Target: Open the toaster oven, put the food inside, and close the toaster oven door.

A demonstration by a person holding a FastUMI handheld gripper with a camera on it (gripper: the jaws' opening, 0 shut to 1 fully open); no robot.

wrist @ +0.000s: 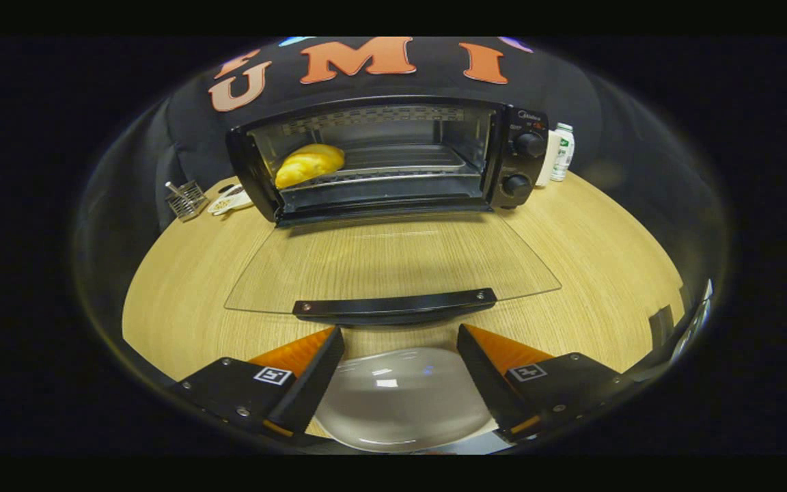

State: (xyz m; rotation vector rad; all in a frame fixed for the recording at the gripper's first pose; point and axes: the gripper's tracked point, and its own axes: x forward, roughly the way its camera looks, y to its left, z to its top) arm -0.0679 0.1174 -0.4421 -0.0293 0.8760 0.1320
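Note:
The black toaster oven (393, 157) stands at the back of the wooden table with its glass door (393, 263) folded down flat toward me. A yellow piece of food (308, 165) lies on the rack at the left side of the oven's cavity. The door's black handle (395, 307) lies just ahead of my fingers. My gripper (400, 342) is open with nothing between its fingers, hovering above a white plate (400, 403) that sits below and between them.
Left of the oven stand a small wire basket (186, 199) and a white utensil rest (231, 200). A white bottle (561, 152) stands right of the oven by its two knobs (527, 145). Bare wooden table (605, 273) spreads on both sides of the door.

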